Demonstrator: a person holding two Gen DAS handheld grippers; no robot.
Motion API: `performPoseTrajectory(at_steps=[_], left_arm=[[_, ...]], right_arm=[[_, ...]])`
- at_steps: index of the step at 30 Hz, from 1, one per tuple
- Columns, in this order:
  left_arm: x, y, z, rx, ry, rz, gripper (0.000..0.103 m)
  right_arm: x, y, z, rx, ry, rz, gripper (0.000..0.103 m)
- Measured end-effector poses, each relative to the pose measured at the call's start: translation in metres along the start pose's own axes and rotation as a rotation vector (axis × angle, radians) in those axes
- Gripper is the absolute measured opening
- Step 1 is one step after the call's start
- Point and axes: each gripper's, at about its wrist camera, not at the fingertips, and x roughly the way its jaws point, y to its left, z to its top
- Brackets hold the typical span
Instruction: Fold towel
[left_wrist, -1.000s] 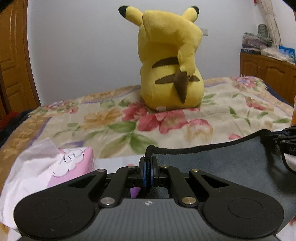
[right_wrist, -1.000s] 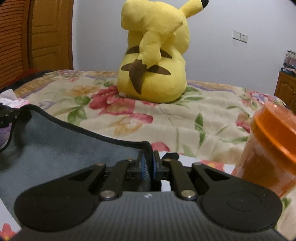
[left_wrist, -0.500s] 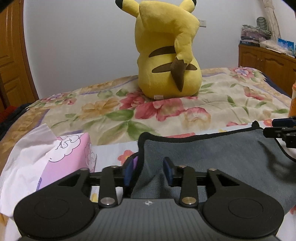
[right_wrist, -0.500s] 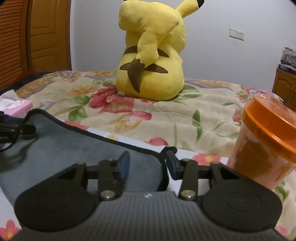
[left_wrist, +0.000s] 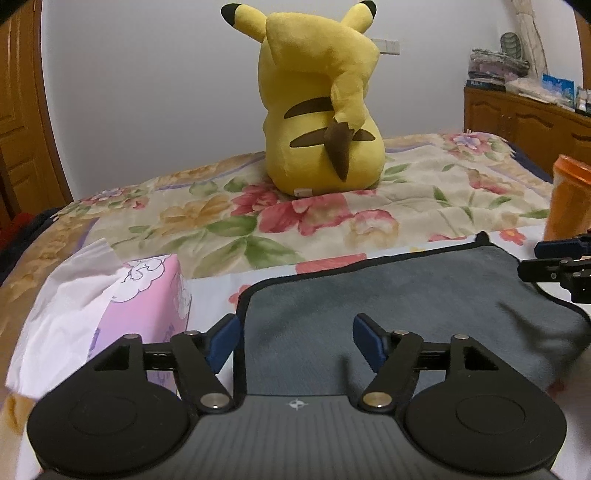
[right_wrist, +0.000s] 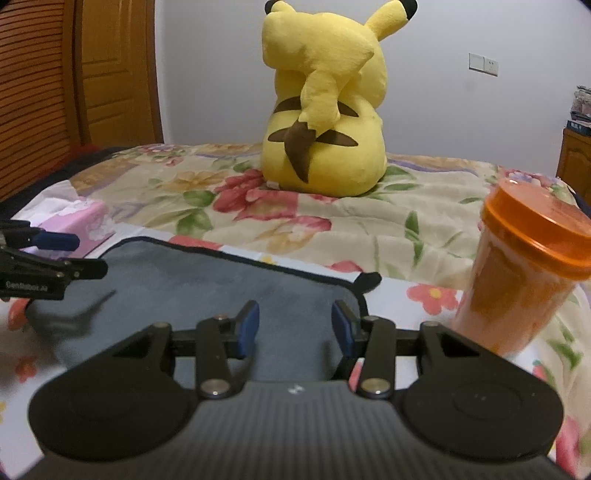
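Towel (left_wrist: 388, 295): grey with a dark hem, lying flat on the floral bedspread (left_wrist: 332, 221), spread between the two grippers.
Left gripper (left_wrist: 295, 343): fingers wide apart, holding nothing; it sits over the towel's left near corner, and the towel's left edge runs just inside the left blue pad.
Right gripper (right_wrist: 293, 328): fingers apart, holding nothing; it sits over the towel's right near part, with the towel's right corner just beyond the right pad.
Tissue box (left_wrist: 147, 295): pink, left of the towel, with a white tissue sticking out.
Jar (right_wrist: 524, 280): orange, lidded, upright, right of the towel.
Plush (left_wrist: 321, 110): yellow, seated farther back on the bed, its back to the cameras.
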Motion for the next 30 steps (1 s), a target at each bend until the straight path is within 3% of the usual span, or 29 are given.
performPoseTrajectory(at_steps=[14,30], left_arm=[[-0.076,-0.018,0.005,0.015,-0.012,-0.031,0.082],[-0.169,-0.029,0.014,0.033,-0.046,-0.026,0.084]], right_arm=[[-0.073,0.007,0.005,0.035,-0.011,-0.016,0.046],[-0.158,0.021,0.019,0.007,-0.072,-0.030,0.052]])
